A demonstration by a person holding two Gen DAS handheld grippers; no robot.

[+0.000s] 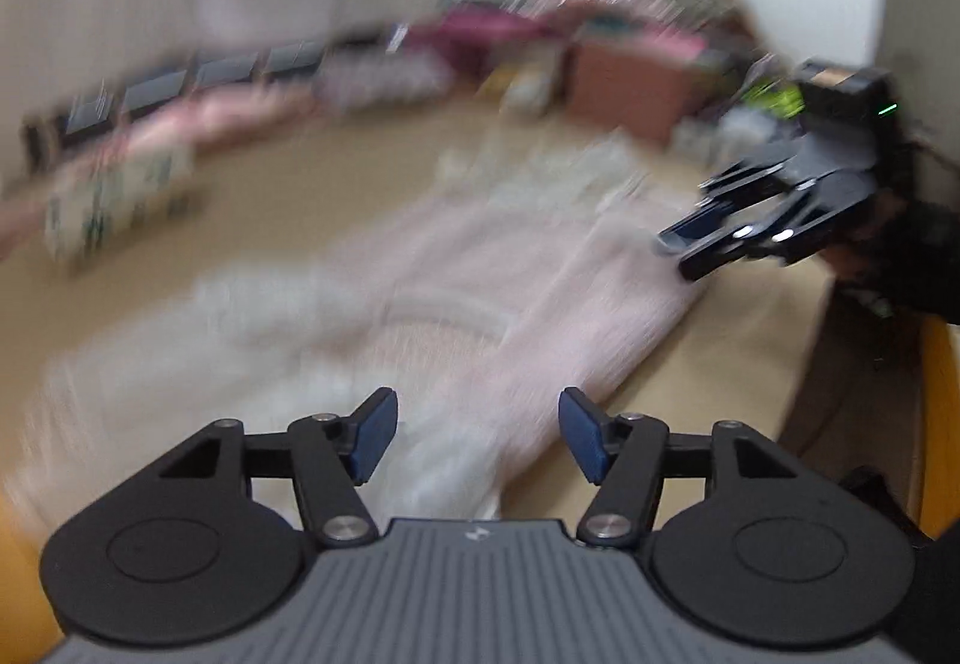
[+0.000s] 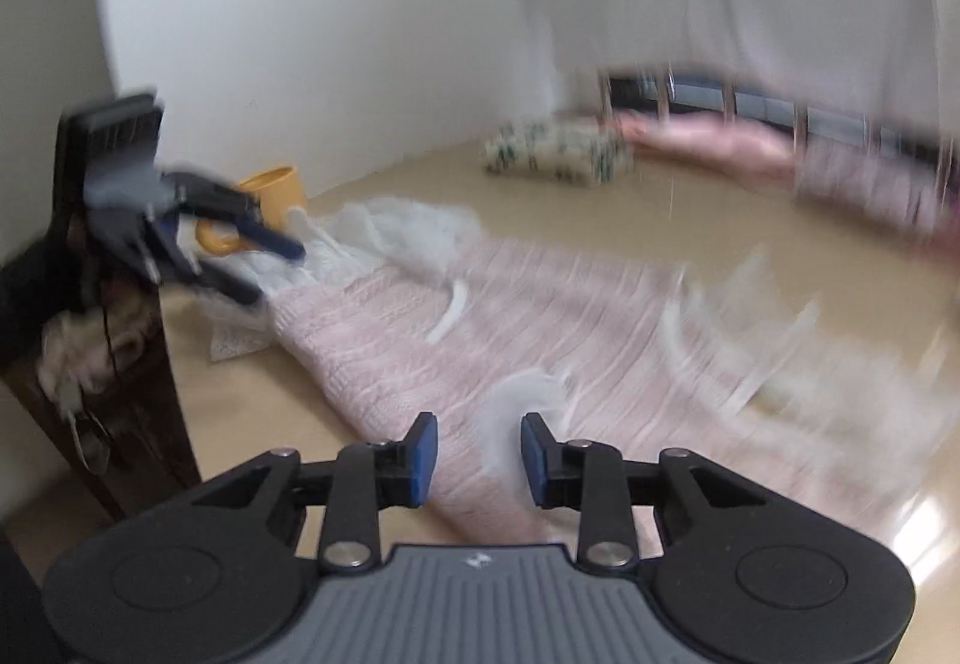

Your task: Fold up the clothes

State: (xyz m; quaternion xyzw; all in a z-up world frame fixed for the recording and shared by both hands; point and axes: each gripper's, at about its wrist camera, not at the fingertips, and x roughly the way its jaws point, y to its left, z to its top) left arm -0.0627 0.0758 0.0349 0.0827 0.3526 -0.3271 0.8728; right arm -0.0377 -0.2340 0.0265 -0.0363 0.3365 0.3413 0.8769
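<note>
Pretty blurry here, but the right gripper (image 2: 479, 460) hangs over a pink ribbed knit garment (image 2: 516, 316) with white lacy trim, spread flat on the beige floor (image 2: 690, 202). Its blue pads (image 2: 423, 460) stand apart, nothing pinched between them. Over at the left, the left gripper (image 2: 264, 262) hovers by the garment's far end, jaws apart, near a yellow mug (image 2: 277, 190) and a dark wooden cabinet (image 2: 138, 412).

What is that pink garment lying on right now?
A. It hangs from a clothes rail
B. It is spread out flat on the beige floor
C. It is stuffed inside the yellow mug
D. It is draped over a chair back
B: the pink garment lies spread out on the beige floor, with neither the left gripper nor the right gripper holding it.
</note>
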